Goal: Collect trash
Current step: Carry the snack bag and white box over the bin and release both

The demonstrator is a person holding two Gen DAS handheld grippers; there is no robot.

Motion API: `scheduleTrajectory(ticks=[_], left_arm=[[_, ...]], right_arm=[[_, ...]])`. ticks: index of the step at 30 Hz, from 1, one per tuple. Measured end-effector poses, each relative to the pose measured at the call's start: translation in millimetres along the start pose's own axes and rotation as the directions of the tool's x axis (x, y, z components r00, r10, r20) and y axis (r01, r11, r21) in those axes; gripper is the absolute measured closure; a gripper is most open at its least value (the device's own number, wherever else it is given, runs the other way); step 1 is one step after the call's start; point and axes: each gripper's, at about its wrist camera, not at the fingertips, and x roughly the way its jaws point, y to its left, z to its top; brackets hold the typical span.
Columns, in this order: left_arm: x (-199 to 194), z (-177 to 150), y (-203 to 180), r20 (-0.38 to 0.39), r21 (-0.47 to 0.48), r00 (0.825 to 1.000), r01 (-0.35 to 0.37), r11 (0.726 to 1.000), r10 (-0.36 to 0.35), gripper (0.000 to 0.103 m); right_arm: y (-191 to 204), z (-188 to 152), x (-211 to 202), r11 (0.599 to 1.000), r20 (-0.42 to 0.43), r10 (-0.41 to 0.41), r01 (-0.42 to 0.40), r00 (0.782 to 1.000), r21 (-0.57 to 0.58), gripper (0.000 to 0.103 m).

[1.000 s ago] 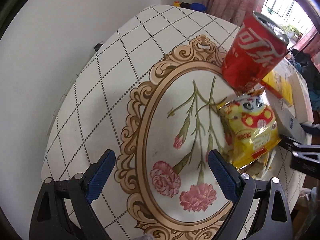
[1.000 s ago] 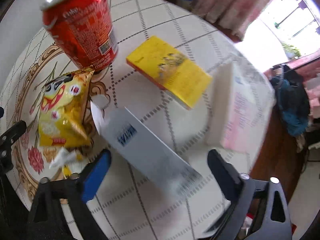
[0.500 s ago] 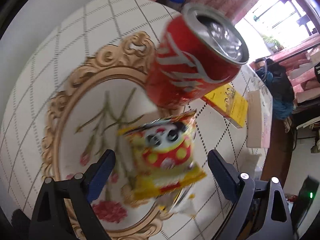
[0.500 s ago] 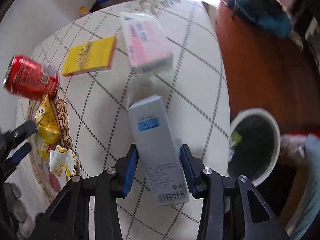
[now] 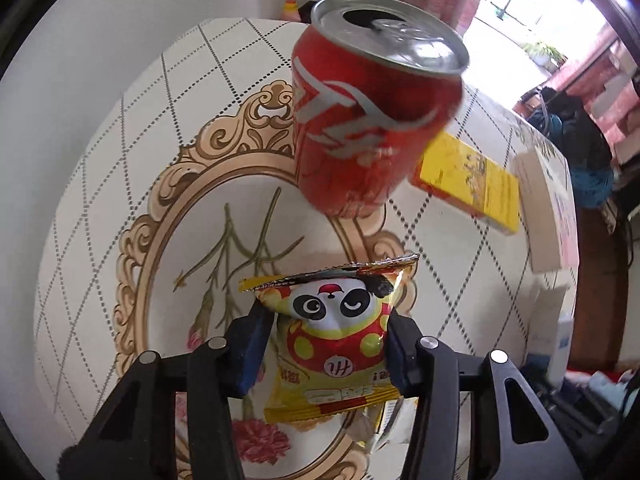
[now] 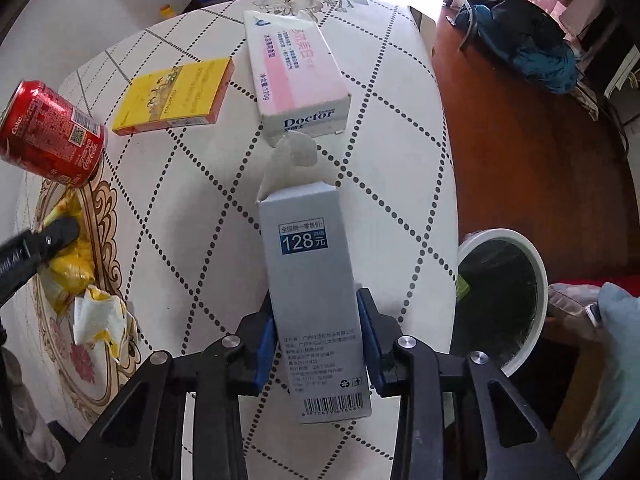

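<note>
Now I have both grippers clamped on trash above the round table (image 6: 192, 208). My right gripper (image 6: 316, 340) grasps a tall grey carton (image 6: 312, 280) across its lower half, its blue pads pressed against both long sides and its torn flap pointing away from me. Its jaws have just been closing, and the carton is between them. My left gripper (image 5: 328, 344) pinches a yellow panda snack bag (image 5: 336, 340) at its sides; those jaws too have just been closing, with the bag between them. Beyond the carton lie a pink-and-white toothpaste box (image 6: 296, 76) and a yellow box (image 6: 172, 96). Left of the carton stands a red cola can (image 6: 48, 136), opened, just beyond the snack bag. A crumpled wrapper (image 6: 100, 320) lies left of the carton. Right of the carton, off the table's edge, sits a white-rimmed bin (image 6: 540, 280).
</note>
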Motion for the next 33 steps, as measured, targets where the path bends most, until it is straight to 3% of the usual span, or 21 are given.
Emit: scheduleTrajectory(ticks=[5, 10, 16, 20, 23, 27, 33], left_arm=[[-37.8, -17.8, -1.6, 0.088, 0.071, 0.996, -0.042, 0.997, 0.036, 0.057], [-78.8, -20.7, -6.4, 0.191, 0.130, 0.981, -0.056, 0.990, 0.031, 0.057], [-131.3, -30.5, -51.7, 0.274, 0.192, 0.960, 0.009, 0.981, -0.062, 0.057], [-158.2, -36.7, -94.8, 0.289, 0.269, 0.944, 0.080, 0.960, -0.160, 0.057], [-170.1, -49.7, -132.6, 0.250, 0.327, 0.936, 0.158, 0.932, -0.247, 0.057], [-158.4, -64.7, -193.1, 0.109, 0.405, 0.925, 0.294, 0.866, -0.365, 0.057], [-105.7, -94.4, -288.6, -0.122, 0.477, 0.907, 0.410, 0.778, -0.403, 0.057]], right_arm=[[-2.5, 7.2, -19.5, 0.998, 0.061, 0.050, -0.052, 0.997, 0.022, 0.065], [-9.5, -5.7, -66.4, 0.995, 0.159, 0.090, -0.095, 0.983, 0.021, 0.065], [-42.0, -21.7, -121.6, 0.987, 0.267, 0.128, -0.148, 0.955, 0.057, 0.065], [-85.4, -36.0, -147.8, 0.979, 0.320, 0.129, -0.171, 0.939, 0.107, 0.065], [-127.3, -52.6, -158.5, 0.972, 0.342, 0.104, -0.168, 0.934, 0.163, 0.065], [-188.7, -75.2, -159.9, 0.956, 0.339, 0.055, -0.147, 0.939, 0.252, 0.065], [-280.7, -106.5, -123.6, 0.914, 0.258, -0.005, -0.101, 0.966, 0.393, 0.065]])
